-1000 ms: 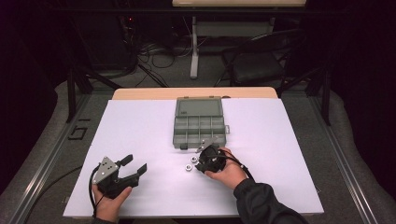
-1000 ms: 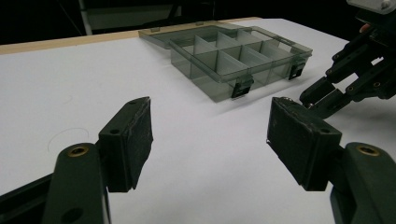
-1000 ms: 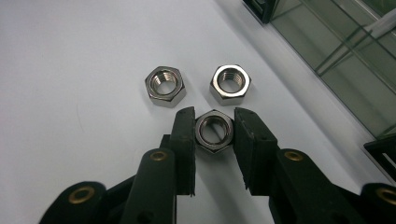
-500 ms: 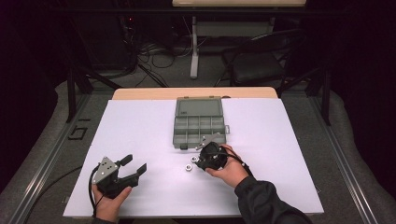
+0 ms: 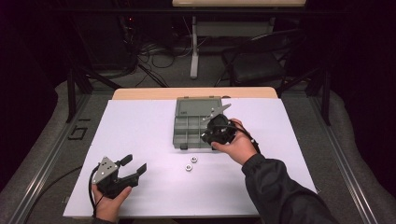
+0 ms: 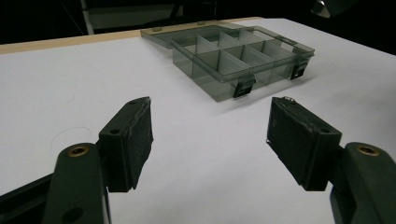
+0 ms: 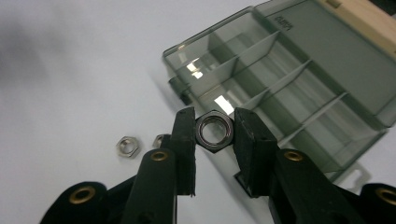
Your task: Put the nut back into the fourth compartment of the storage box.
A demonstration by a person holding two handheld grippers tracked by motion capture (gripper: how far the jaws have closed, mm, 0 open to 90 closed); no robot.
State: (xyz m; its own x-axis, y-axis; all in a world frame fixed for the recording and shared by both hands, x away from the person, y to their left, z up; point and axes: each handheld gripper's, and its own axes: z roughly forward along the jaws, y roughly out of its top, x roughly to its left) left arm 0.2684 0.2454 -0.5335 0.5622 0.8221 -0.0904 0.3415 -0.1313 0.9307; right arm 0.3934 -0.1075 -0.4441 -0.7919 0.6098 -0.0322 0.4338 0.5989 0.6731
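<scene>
Right gripper (image 7: pixel 214 122): jaws clamped on a silver hexagonal metal nut (image 7: pixel 214 131), held above the near edge of the open smoky-grey plastic compartment box (image 5: pixel 194 125). Two more loose silver nuts (image 5: pixel 191 163) lie on the white table sheet (image 5: pixel 140 135) just before the box. Left gripper (image 5: pixel 134 167): jaws spread apart, holding nothing, well left of the box.

One box (image 5: pixel 192 126) with its lid open, divided into what looks like twelve compartments, though some are hidden. Three nuts: one nut (image 7: pixel 214 131) between the right gripper's (image 7: pixel 214 126) jaws, two nuts (image 5: pixel 191 163) loose on the table (image 5: pixel 140 126). Two grippers, counting the left gripper (image 5: pixel 132 167)
</scene>
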